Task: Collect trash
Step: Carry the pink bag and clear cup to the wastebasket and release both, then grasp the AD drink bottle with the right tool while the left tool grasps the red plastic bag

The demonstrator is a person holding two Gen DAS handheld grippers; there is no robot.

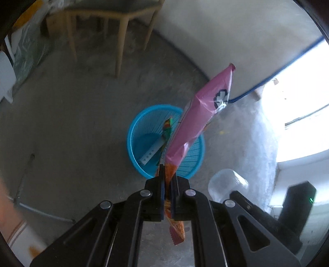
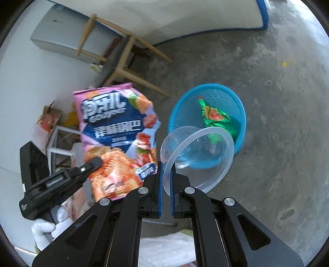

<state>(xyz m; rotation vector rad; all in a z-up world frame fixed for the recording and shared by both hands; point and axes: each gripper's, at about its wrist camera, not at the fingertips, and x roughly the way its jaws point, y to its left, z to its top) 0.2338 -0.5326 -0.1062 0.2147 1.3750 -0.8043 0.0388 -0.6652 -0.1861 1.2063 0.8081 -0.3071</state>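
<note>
My left gripper [image 1: 168,170] is shut on the bottom edge of a pink snack bag [image 1: 197,121], which stands up over the blue basket [image 1: 133,156] on the floor. The right wrist view shows the same snack bag [image 2: 117,135] face on, with the left gripper [image 2: 96,162] clamped on its lower left. My right gripper [image 2: 167,168] is shut on the rim of a clear plastic bowl [image 2: 197,156], held in front of the blue basket [image 2: 242,115]. Inside the basket lie a green wrapper [image 2: 216,117] and a white strip [image 1: 150,153].
A wooden chair [image 1: 115,26] stands behind the basket on the concrete floor [image 2: 277,102]. A white mat with a blue edge [image 2: 261,18] lies past it. Boxes and a white stool [image 2: 59,141] crowd the wall at left. A gloved hand [image 2: 49,226] holds the left gripper's handle.
</note>
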